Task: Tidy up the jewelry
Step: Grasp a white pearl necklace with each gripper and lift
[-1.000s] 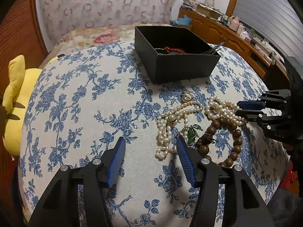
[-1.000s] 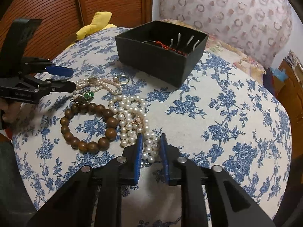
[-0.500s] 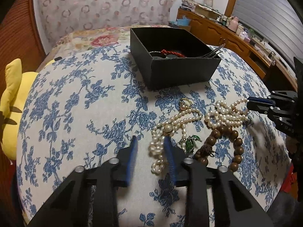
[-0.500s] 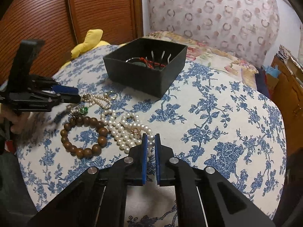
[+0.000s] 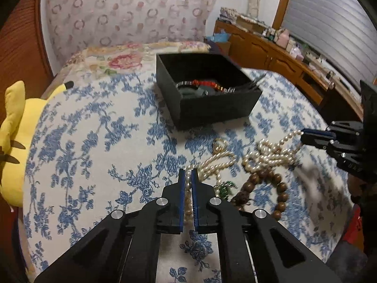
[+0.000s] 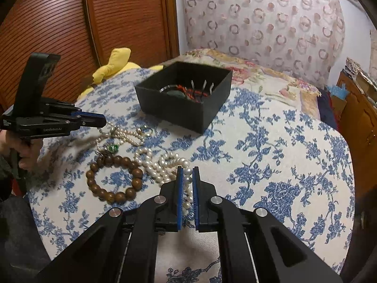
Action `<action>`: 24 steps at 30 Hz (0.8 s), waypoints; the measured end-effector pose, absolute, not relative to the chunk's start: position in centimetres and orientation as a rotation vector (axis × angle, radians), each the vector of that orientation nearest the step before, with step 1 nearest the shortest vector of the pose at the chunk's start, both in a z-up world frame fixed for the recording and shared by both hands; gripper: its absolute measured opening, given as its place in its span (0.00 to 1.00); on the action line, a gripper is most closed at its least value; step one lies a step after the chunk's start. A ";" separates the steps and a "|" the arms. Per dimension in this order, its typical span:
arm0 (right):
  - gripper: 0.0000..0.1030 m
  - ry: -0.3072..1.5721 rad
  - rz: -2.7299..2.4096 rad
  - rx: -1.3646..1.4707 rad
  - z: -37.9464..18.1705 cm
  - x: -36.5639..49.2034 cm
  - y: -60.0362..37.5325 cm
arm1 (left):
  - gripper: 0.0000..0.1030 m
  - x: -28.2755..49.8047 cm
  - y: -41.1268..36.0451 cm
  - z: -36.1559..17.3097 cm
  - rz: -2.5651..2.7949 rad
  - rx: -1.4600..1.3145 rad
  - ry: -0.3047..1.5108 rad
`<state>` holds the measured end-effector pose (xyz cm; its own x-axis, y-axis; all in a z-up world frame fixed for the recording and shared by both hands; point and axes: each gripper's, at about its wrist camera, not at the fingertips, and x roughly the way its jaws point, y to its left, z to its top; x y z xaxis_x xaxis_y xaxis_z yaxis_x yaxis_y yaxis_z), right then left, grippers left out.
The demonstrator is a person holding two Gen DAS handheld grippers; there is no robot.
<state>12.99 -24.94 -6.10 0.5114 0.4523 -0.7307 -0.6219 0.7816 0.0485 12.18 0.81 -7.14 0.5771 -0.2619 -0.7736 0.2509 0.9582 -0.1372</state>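
Two pearl strands are pinched: left tongs (image 5: 186, 184) grip the slim pearl necklace (image 5: 215, 160), right tongs (image 6: 187, 181) the round-pearl necklace (image 6: 162, 162). Next, probably lift each clear of the wooden bracelet (image 6: 113, 176) beside them toward the black box (image 6: 186, 99) ahead.

Pearl strands (image 6: 162, 162) and a brown bead bracelet (image 6: 113, 179) lie near the open black box (image 6: 183, 108).

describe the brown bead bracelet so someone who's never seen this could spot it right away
Start at the open black square box on the blue-flowered white cloth; the loose jewelry lies on the cloth in front of it. Nearest the camera, left of the white pearl strand in the right tongs, lies the round brown wooden bead bracelet. It is the only dark ring of large beads; its neighbours are small pale pearls.
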 end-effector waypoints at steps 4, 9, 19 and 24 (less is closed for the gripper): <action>0.08 0.763 0.663 -0.228 -4.6 12.3 -24.7 | 0.04 11.5 0.9 -4.9 -0.309 -0.036 0.848; 0.08 0.706 0.672 -0.238 -2.4 11.7 -24.4 | 0.04 10.8 0.4 -1.7 -0.331 -0.032 0.768; 0.08 0.602 0.677 -0.268 1.5 11.2 -24.1 | 0.04 10.7 -0.2 2.1 -0.341 -0.025 0.674; 0.08 0.564 0.673 -0.277 3.2 11.0 -24.3 | 0.04 10.8 -0.4 3.7 -0.342 -0.020 0.639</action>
<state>10.97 -24.31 3.17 0.6411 0.5087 -0.5746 -0.6543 0.7536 -0.0628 10.78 -0.40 3.65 0.7488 -0.3193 -0.5808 0.3069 0.9438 -0.1232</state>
